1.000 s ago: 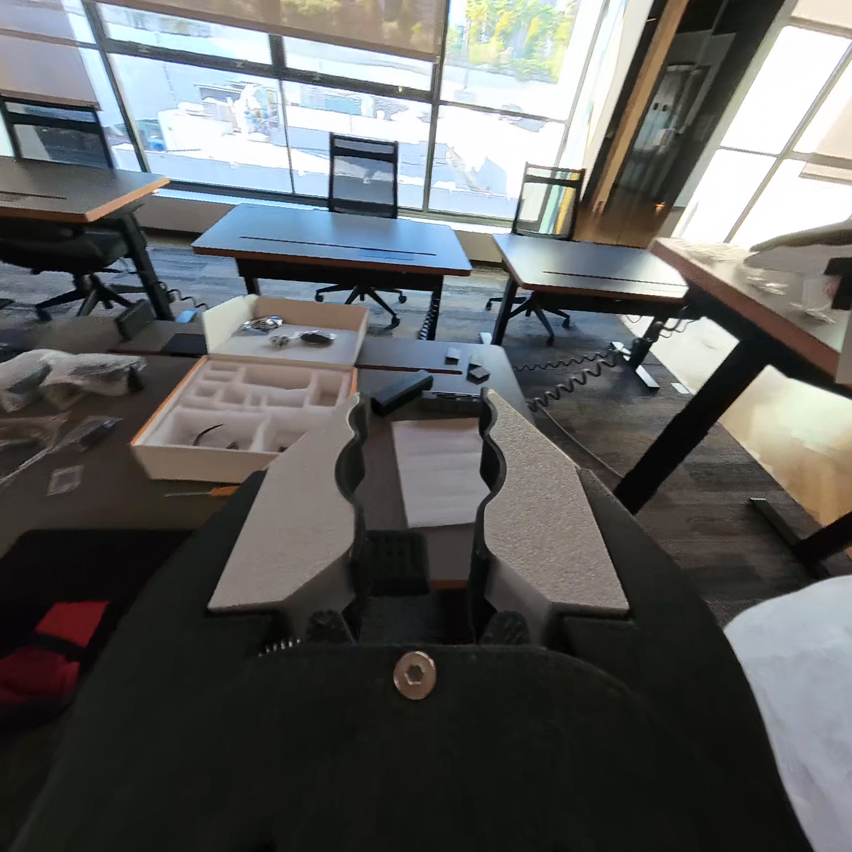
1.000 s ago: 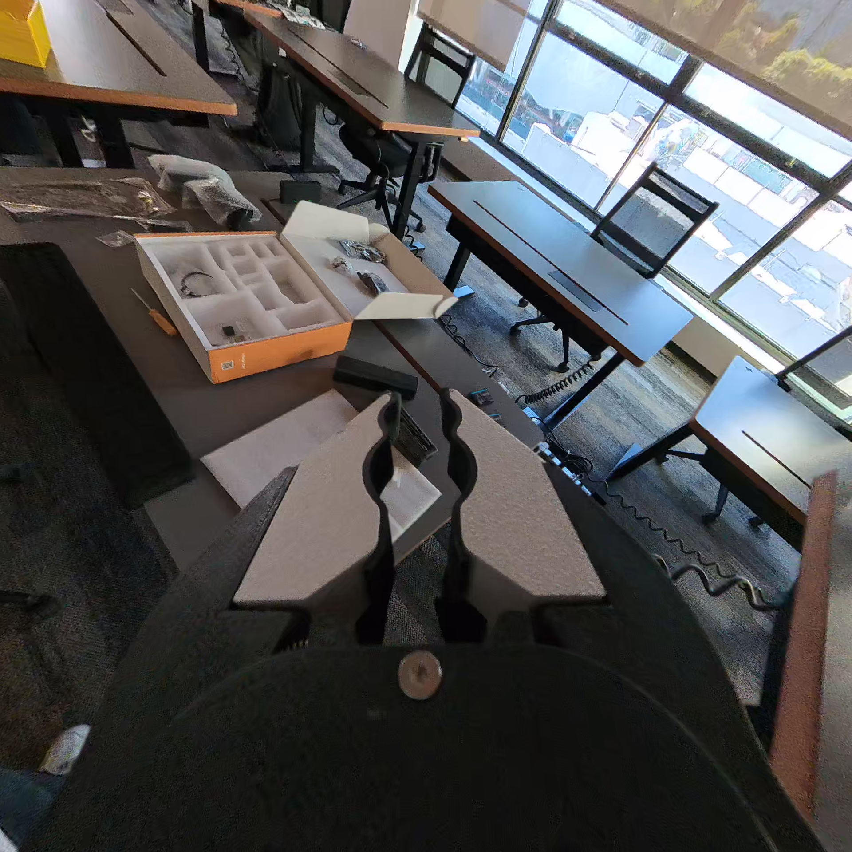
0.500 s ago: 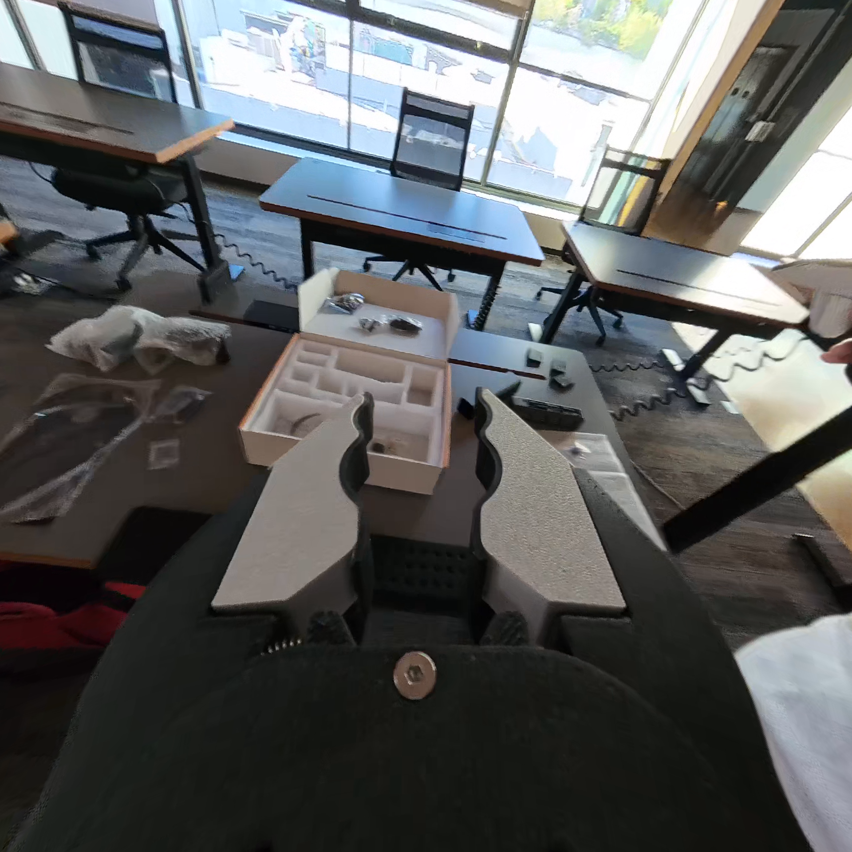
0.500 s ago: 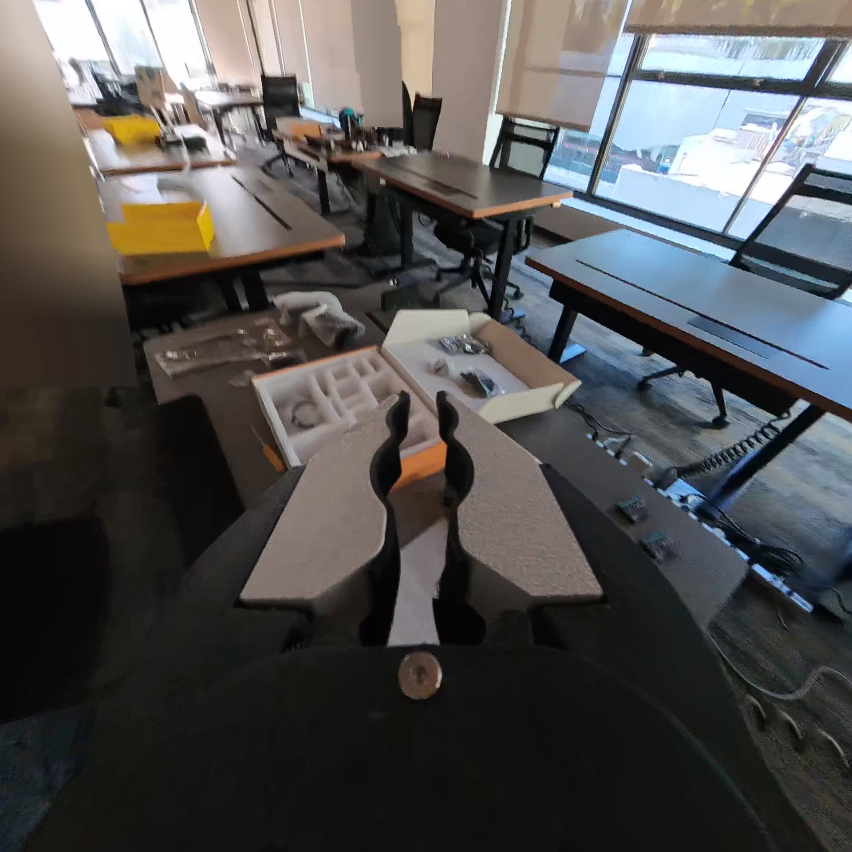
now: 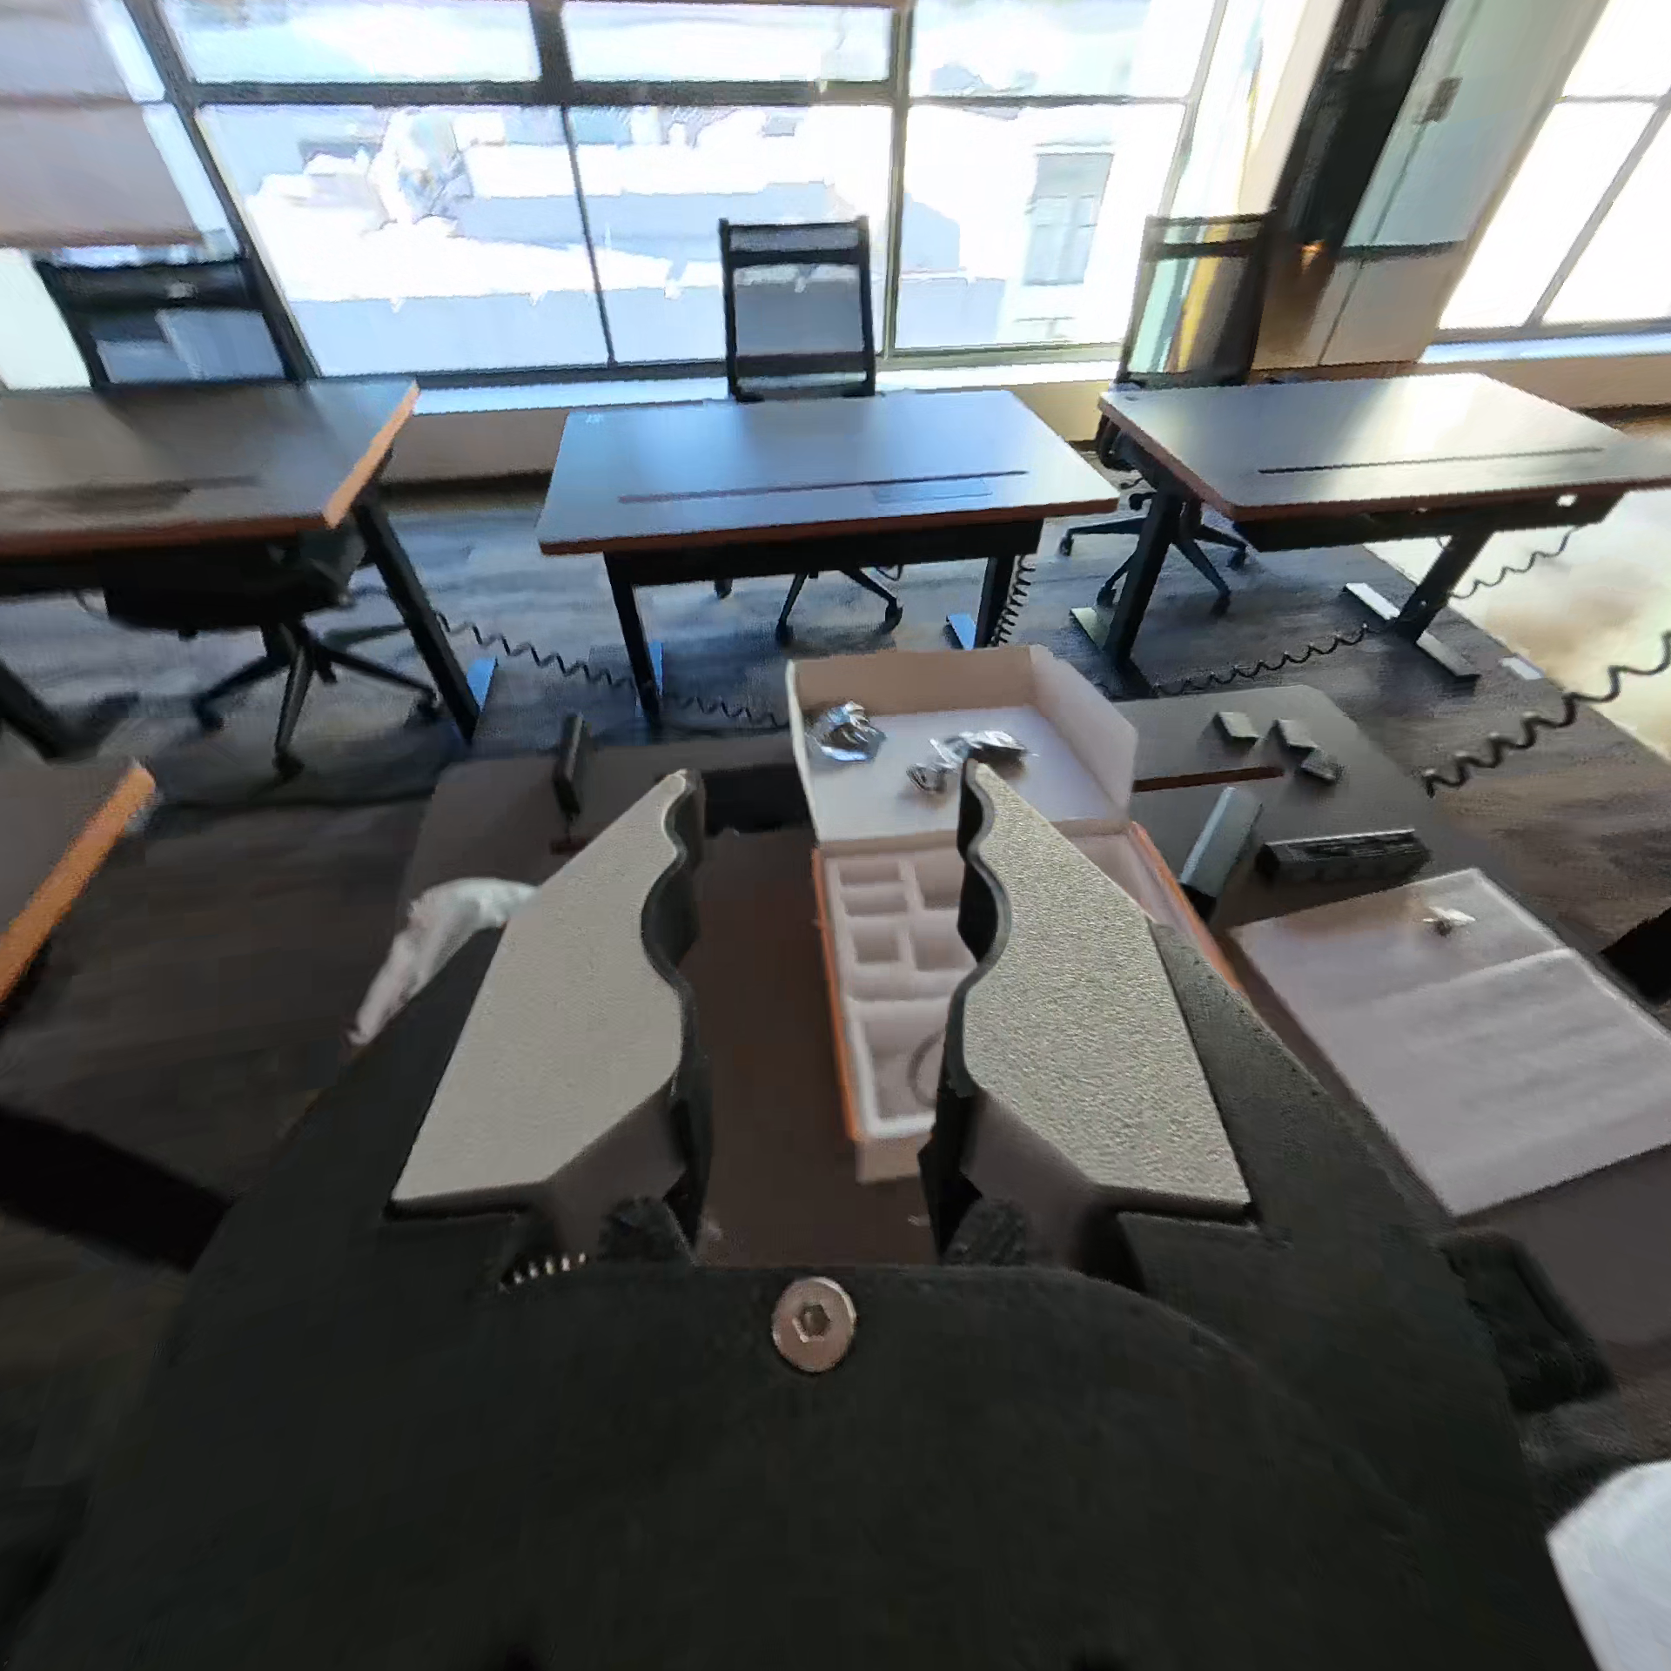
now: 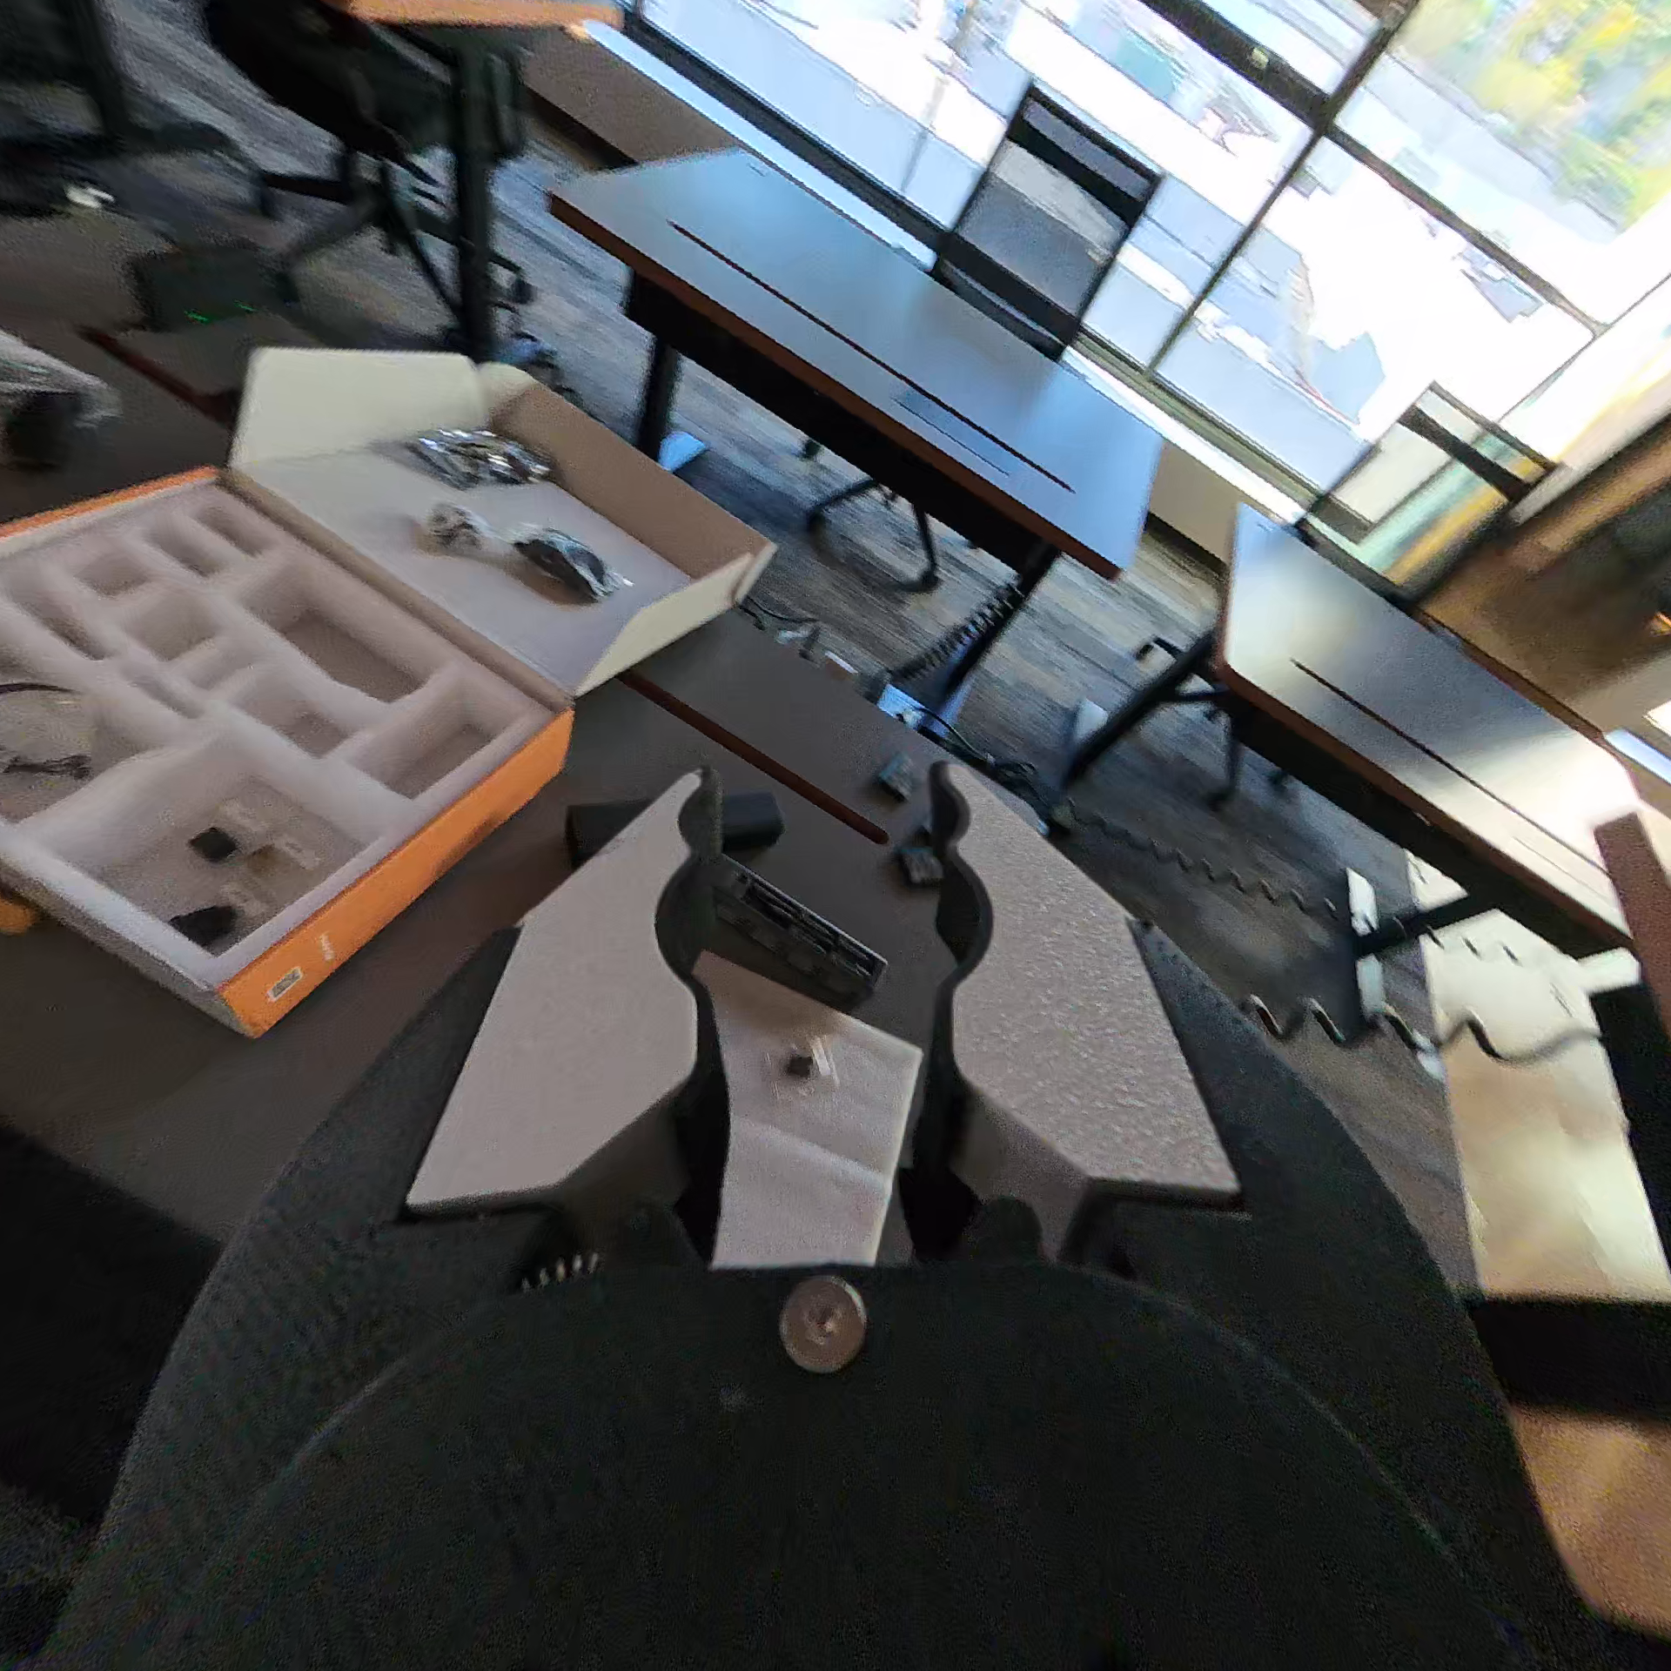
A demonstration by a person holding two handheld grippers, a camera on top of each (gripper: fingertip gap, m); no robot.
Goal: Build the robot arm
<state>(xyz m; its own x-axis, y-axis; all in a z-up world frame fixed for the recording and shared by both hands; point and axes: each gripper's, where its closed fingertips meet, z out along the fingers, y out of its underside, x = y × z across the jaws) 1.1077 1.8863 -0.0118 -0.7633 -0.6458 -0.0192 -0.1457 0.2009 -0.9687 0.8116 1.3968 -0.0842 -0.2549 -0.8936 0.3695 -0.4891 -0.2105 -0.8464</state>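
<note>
My left gripper (image 5: pixel 827 787) is open and empty, held above the dark desk (image 5: pixel 479 841). An open orange-sided box (image 5: pixel 891 949) with white foam compartments lies just under its right finger; the lid (image 5: pixel 986 778) holds small bagged parts. My right gripper (image 6: pixel 818 787) is open and empty above a white foam sheet (image 6: pixel 814 1139) with a small dark part (image 6: pixel 800 1062) on it. A black ported device (image 6: pixel 796 936) lies between its fingers, farther off. The same box (image 6: pixel 271 714) lies to its left. The foam sheet (image 5: pixel 1447 1022) and device (image 5: pixel 1338 854) also show right of the left gripper.
Small black blocks (image 5: pixel 1275 737) lie at the desk's far right. A crumpled plastic bag (image 5: pixel 434 931) lies left of the left gripper. Other dark desks (image 5: pixel 814 470) and office chairs (image 5: pixel 800 307) stand beyond, before big windows. Coiled cables (image 6: pixel 1302 1022) hang past the desk's edge. Tip to tip, the grippers are about 55 centimetres apart.
Both views swung: the left gripper now faces the windows with the box under its right finger. The right gripper's jaws opened wider and it moved over the foam sheet and device.
</note>
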